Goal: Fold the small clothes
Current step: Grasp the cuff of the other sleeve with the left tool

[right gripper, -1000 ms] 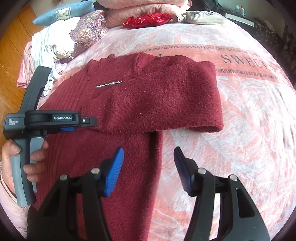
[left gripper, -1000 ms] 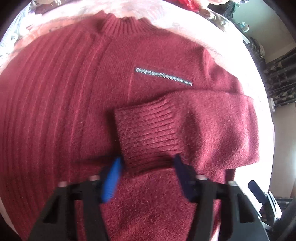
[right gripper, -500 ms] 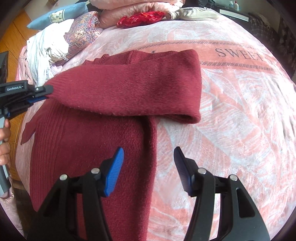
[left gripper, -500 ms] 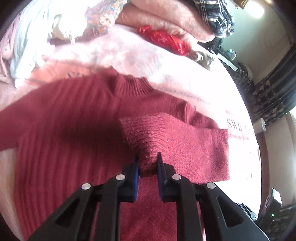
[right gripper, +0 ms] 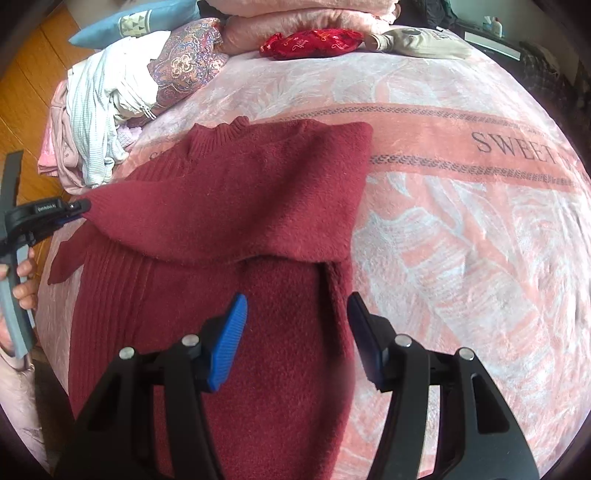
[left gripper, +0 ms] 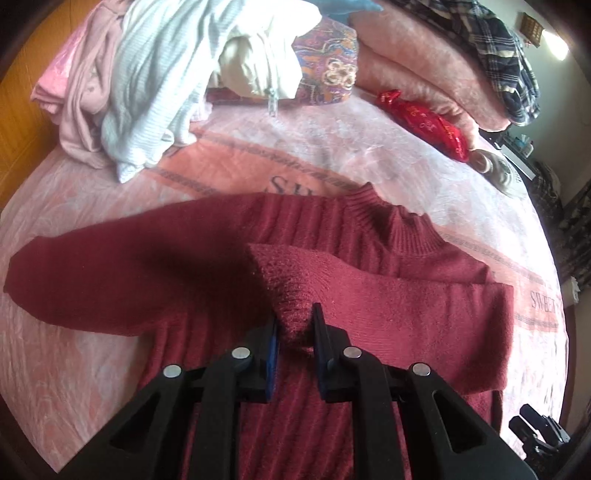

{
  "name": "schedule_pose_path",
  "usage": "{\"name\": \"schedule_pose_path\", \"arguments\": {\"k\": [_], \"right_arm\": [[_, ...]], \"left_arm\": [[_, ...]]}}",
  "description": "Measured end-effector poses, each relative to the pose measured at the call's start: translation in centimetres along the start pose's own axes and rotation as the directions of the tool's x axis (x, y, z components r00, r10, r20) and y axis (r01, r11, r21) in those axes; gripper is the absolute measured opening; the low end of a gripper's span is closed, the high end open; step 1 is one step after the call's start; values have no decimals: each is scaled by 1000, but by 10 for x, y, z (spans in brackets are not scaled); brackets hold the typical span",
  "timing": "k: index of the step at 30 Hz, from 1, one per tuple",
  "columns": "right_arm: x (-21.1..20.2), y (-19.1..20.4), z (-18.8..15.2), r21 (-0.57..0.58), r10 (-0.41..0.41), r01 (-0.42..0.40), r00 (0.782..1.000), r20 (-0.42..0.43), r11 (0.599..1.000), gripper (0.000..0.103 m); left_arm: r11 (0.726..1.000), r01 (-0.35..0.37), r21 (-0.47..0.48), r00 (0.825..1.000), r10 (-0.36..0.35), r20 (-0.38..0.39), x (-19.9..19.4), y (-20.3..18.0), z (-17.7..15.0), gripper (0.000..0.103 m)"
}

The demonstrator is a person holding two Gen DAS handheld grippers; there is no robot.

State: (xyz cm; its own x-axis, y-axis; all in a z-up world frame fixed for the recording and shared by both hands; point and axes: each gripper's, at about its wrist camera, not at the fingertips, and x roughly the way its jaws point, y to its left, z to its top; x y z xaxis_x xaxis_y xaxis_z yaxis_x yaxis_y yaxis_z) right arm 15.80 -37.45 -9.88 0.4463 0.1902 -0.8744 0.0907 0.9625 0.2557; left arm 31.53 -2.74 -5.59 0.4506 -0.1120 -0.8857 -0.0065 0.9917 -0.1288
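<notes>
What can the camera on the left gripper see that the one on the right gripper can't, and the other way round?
Only the left camera shows the sweater's other sleeve lying flat on the bed, and a plaid shirt on the far pile. Only the right camera shows the person's hand on the handle, a blue pillow, and the open right gripper above the sweater's body. Both show the red sweater, the left gripper pinching its cuff, and the pink blanket.
</notes>
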Motion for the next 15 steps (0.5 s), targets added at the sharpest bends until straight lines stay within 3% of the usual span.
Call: {"name": "schedule_pose_path", "arguments": {"k": [5,15], "right_arm": [[29,2,28,38,77,-75,996,-50,996,56],[82,-3,37,103,43,-25,983,-179,994,53]], "left_arm": [[999,-18,-33,999,16,-43,27,21,-8,17],[997,-70,-34,993,66,-97,59,35,-25,29]]}}
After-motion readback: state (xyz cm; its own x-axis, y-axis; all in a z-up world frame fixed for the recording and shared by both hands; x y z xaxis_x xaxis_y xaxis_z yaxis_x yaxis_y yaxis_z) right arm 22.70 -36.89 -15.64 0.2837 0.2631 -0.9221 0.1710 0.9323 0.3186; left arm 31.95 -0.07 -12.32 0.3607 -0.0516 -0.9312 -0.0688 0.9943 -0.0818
